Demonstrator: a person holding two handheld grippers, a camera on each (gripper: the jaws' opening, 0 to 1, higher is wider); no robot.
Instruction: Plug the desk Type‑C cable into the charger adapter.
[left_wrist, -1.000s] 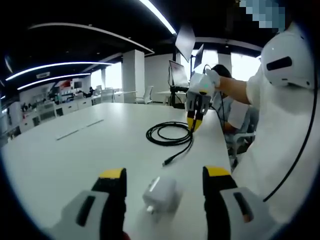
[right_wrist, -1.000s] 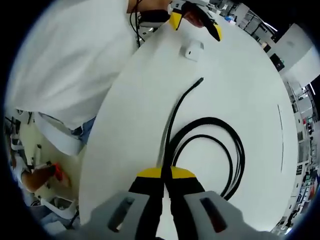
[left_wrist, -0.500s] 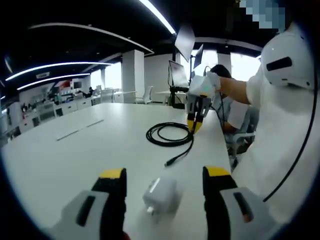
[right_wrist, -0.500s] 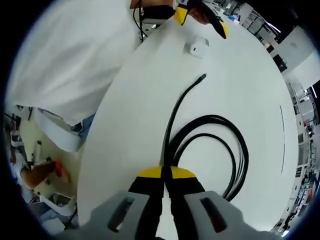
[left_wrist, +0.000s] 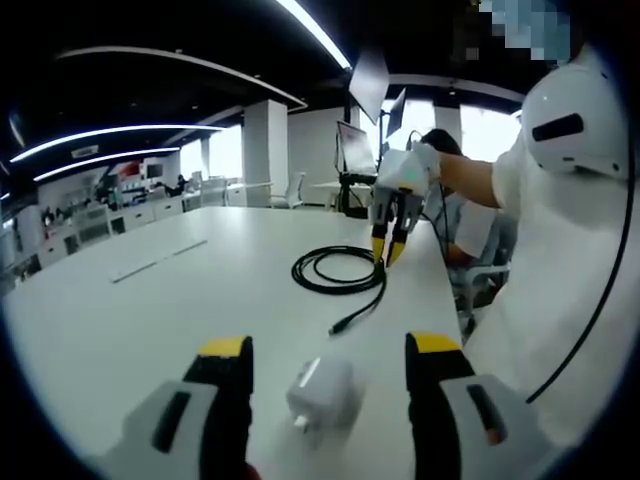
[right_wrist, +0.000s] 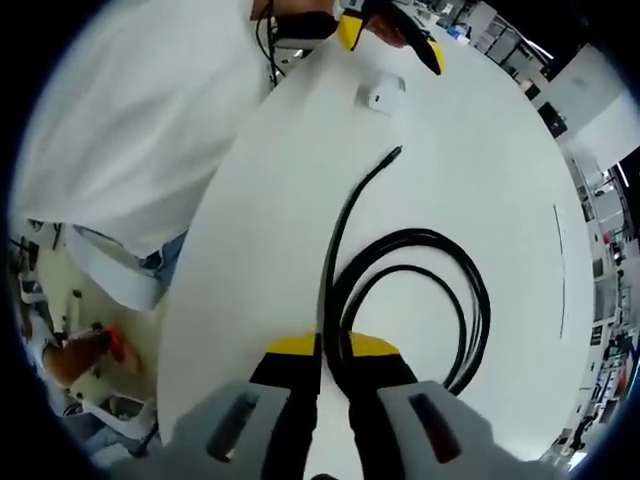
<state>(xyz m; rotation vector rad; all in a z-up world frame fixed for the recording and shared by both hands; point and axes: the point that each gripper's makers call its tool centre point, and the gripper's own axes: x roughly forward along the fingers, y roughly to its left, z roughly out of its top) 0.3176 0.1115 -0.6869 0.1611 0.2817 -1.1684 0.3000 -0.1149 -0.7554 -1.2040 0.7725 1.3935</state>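
Observation:
A small white charger adapter (left_wrist: 322, 390) lies on the white table (left_wrist: 150, 310) between the jaws of my left gripper (left_wrist: 328, 346), which is open and not touching it. Beyond it, the black Type‑C cable (left_wrist: 335, 268) lies coiled, its plug end (left_wrist: 336, 325) pointing toward the adapter. My right gripper (left_wrist: 388, 250) stands over the coil's far side. In the right gripper view, the right gripper (right_wrist: 332, 346) has its jaws slightly parted, with the cable (right_wrist: 420, 300) running up between them. The plug end (right_wrist: 397, 151) lies short of the adapter (right_wrist: 380, 95), near the left gripper (right_wrist: 390, 42).
A person in a white shirt (left_wrist: 570, 260) stands at the table's right edge (left_wrist: 455, 300). Monitors (left_wrist: 358, 150) and a seated person (left_wrist: 450, 205) are at the table's far end. Floor and chairs (right_wrist: 90, 370) show beside the edge.
My right gripper's jaws, pressed together on the cable before, have parted a little. The adapter and my left gripper have stayed put.

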